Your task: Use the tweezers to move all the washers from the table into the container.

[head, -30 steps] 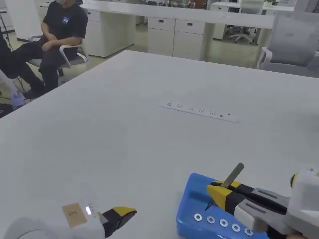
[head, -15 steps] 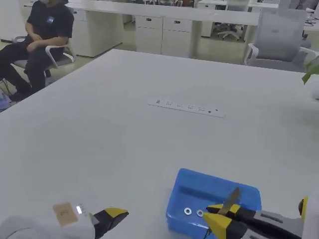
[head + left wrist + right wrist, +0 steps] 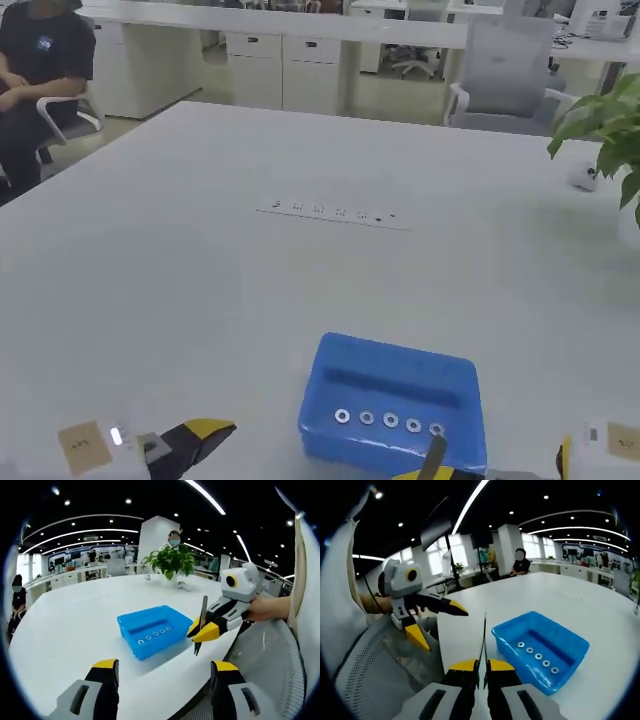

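blue plastic container (image 3: pixel 392 372) sits on the white table (image 3: pixel 200 280) in the head view, close to the near edge. five washers (image 3: pixel 390 421) lie in a row on its floor, along the near wall. the grey end of the tweezers (image 3: pixel 432 462) pokes up at the bottom of the picture, just in front of that wall. a yellow jaw tip of the left gripper (image 3: pixel 205 437) shows low on the left, well apart from the container. a power strip (image 3: pixel 335 213) lies further back on the table, and a leafy plant (image 3: pixel 600 125) leans in from the right.

in the left gripper view its own two jaws stand wide apart with nothing between them. beyond them the container lies with the washers in a line inside. the right gripper (image 3: pixel 202 630) hangs just to the right of it, pinching the tweezers roughly upright.

in the right gripper view its own jaws are pressed together on the tweezers, which stick straight up between them. the container lies to the right, with the five washers in a slanting row. the left gripper is off to the left, jaws spread and bare.
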`<state>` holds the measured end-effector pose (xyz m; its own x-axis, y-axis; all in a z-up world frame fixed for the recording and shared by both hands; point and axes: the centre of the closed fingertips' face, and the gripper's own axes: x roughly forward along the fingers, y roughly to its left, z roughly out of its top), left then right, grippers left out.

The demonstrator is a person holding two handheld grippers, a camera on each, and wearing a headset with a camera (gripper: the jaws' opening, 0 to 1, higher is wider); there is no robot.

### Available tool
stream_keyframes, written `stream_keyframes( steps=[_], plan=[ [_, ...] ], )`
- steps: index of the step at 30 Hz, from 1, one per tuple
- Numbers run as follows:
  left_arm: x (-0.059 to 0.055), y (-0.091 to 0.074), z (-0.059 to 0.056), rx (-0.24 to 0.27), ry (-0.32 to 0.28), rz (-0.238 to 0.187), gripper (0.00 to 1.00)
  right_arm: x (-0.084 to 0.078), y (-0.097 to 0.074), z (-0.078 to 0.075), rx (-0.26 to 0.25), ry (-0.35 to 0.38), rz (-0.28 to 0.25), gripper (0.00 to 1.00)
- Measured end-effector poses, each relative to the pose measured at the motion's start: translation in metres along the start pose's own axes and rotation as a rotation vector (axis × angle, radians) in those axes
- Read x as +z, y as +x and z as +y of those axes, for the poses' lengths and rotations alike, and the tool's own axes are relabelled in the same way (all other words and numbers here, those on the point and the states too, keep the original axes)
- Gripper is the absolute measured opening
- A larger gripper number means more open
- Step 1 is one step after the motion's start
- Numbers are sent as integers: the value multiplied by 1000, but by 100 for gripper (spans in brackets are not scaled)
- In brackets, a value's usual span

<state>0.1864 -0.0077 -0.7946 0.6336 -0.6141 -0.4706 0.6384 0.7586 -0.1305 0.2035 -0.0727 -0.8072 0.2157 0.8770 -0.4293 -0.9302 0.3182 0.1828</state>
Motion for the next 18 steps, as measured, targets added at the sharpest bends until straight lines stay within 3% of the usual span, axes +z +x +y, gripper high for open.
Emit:
stream_keyframes(
  steps=[3, 6, 8, 12, 15, 18],
  plan=[
    [0, -2, -2, -7, 21, 7, 72, -3, 4, 0, 24, -5, 19, 4],
    [3, -4, -7, -53, 18, 5, 62, -3, 4, 1, 41, 7, 18, 4],
    [-2, -5, -12, -93, -6, 58, 55, -9, 4, 2, 36, -12, 46, 4],
    [4, -4, -25, -158, 95, 95, 36, -18, 8, 11, 61, -50, 105, 4],
    [15, -1, -39, -228, 93, 80, 25, -24, 11, 28, 125, -84, 143, 3],
    [23, 3, -46, -266, 105, 61, 21, -31, 16, 40, 165, -141, 181, 3]
  ],
)
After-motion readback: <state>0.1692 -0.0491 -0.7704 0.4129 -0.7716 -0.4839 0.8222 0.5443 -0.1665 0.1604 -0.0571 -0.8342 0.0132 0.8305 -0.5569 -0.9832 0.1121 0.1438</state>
